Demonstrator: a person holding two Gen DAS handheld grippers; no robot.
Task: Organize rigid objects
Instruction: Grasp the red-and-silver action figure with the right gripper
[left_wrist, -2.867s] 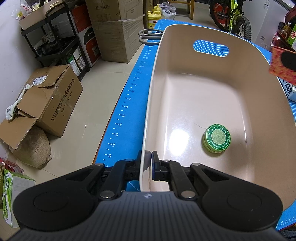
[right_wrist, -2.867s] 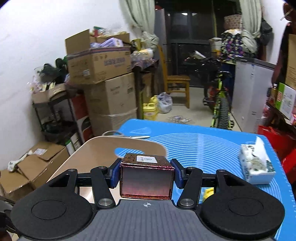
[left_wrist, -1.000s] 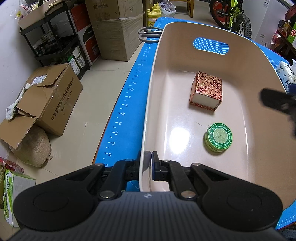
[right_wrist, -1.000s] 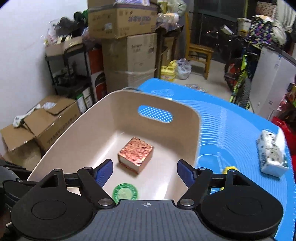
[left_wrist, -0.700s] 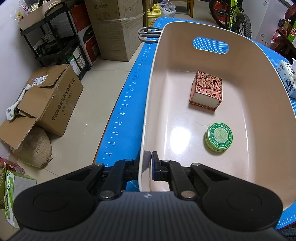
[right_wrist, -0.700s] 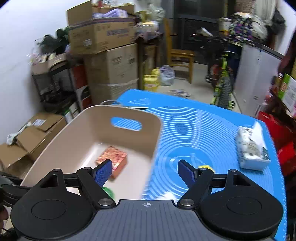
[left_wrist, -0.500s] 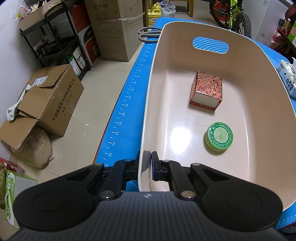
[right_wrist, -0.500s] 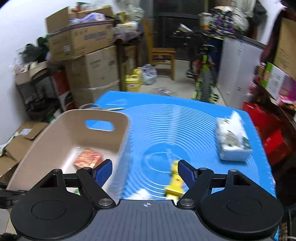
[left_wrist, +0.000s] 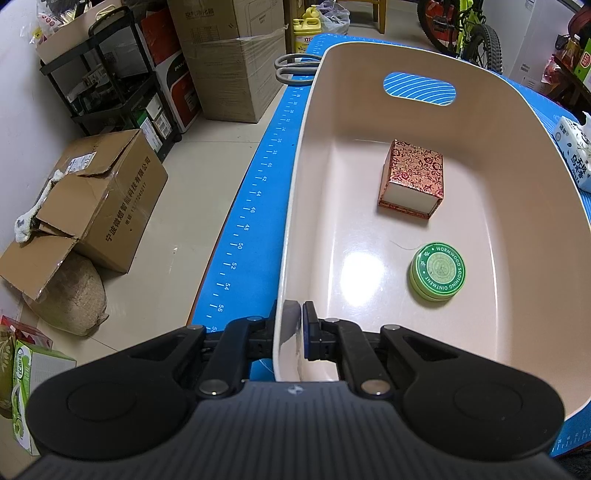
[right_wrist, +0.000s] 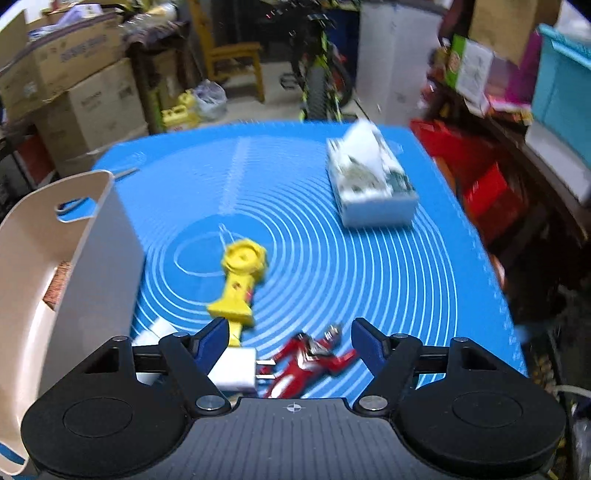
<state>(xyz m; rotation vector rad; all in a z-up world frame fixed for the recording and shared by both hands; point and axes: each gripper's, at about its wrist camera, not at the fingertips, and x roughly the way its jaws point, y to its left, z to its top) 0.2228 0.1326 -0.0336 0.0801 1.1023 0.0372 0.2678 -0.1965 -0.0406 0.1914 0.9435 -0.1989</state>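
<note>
My left gripper (left_wrist: 293, 325) is shut on the near rim of the beige bin (left_wrist: 295, 206). Inside the bin lie a red patterned box (left_wrist: 413, 177) and a green ointment tin (left_wrist: 437, 270). My right gripper (right_wrist: 290, 341) is open and empty above the blue mat (right_wrist: 332, 266), to the right of the bin (right_wrist: 99, 258). Just below it lie a red toy figure (right_wrist: 306, 360) and a white charger plug (right_wrist: 236, 367). A yellow toy (right_wrist: 240, 280) lies a little farther on the mat.
A tissue pack (right_wrist: 369, 181) sits at the mat's far right, also in the left wrist view (left_wrist: 578, 157). Scissors (left_wrist: 291, 68) lie beyond the bin's far left corner. Cardboard boxes (left_wrist: 99, 195) and shelves stand on the floor to the left.
My right gripper let go of the red patterned box in the bin, opened, and swung right over the mat. My left gripper has stayed clamped on the bin's rim.
</note>
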